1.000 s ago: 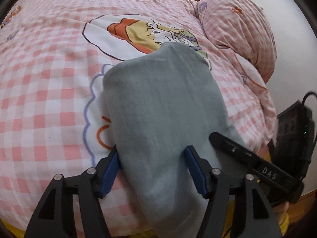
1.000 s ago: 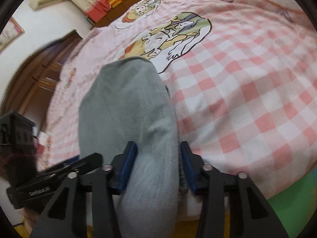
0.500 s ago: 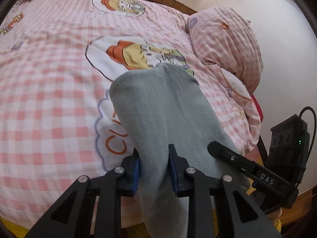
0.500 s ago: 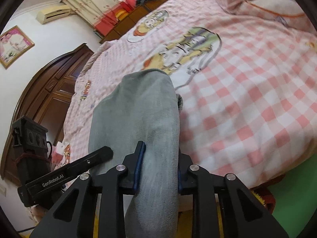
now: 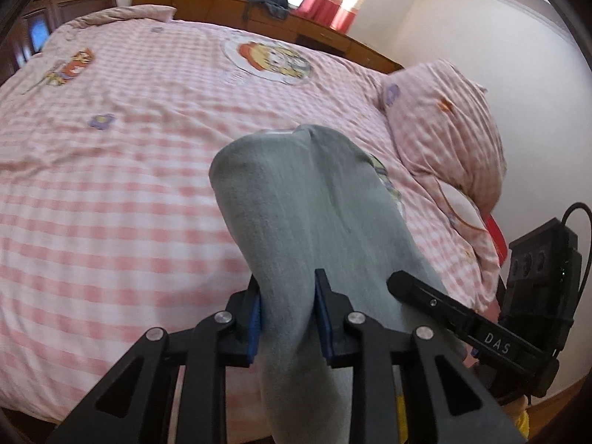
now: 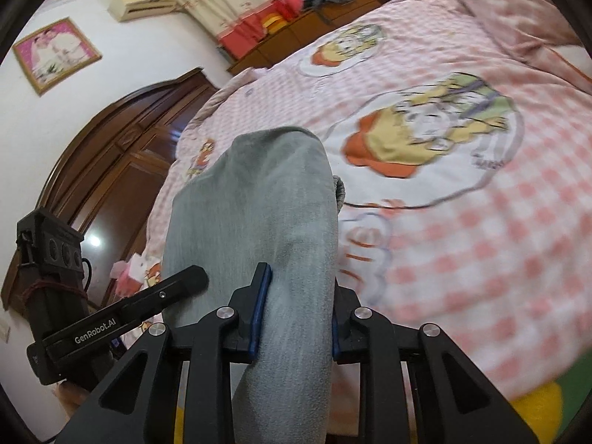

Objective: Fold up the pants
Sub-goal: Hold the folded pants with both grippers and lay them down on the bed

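Stretching lengthwise away, pants [image 5: 314, 214], apparently lifted

One pair of grey pants [image 5: 307, 222] shows, and two grippers: the left gripper [image 5: 288, 318] and the right gripper [image 6: 296, 318]. There is one bed [image 5: 111, 185] and one checked pillow [image 5: 444, 122]. The bedspread bears perhaps three round cartoon prints [image 6: 433, 129], though blur makes that count uncertain.
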Tool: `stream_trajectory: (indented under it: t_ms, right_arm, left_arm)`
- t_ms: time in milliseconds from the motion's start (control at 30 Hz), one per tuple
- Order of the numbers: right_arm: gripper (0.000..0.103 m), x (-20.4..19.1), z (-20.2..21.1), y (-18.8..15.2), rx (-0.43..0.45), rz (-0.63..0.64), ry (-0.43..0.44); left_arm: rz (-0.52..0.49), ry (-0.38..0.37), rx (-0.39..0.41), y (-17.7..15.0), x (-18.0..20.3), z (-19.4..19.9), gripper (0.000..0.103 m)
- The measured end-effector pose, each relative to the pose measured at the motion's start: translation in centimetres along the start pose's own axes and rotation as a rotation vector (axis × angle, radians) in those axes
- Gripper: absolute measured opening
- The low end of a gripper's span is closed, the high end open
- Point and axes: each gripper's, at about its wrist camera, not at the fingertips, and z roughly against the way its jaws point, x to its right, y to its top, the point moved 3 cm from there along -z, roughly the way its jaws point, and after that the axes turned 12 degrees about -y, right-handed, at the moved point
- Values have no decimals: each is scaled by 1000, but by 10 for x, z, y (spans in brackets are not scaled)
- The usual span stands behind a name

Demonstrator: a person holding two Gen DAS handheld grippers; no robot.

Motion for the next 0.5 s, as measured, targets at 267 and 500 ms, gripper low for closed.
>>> stream_trajectory:
  t_ms: [267, 500]
  right_arm:
    - [27, -67, -53, 14, -26, 50, 63]
    - [27, -114, -100, 30, -35, 69, 80]
  left_arm:
    - [20, 65, 72, 34, -63, 35, 26]
    - [-1, 111, 85, 70, -122, 46, 26]
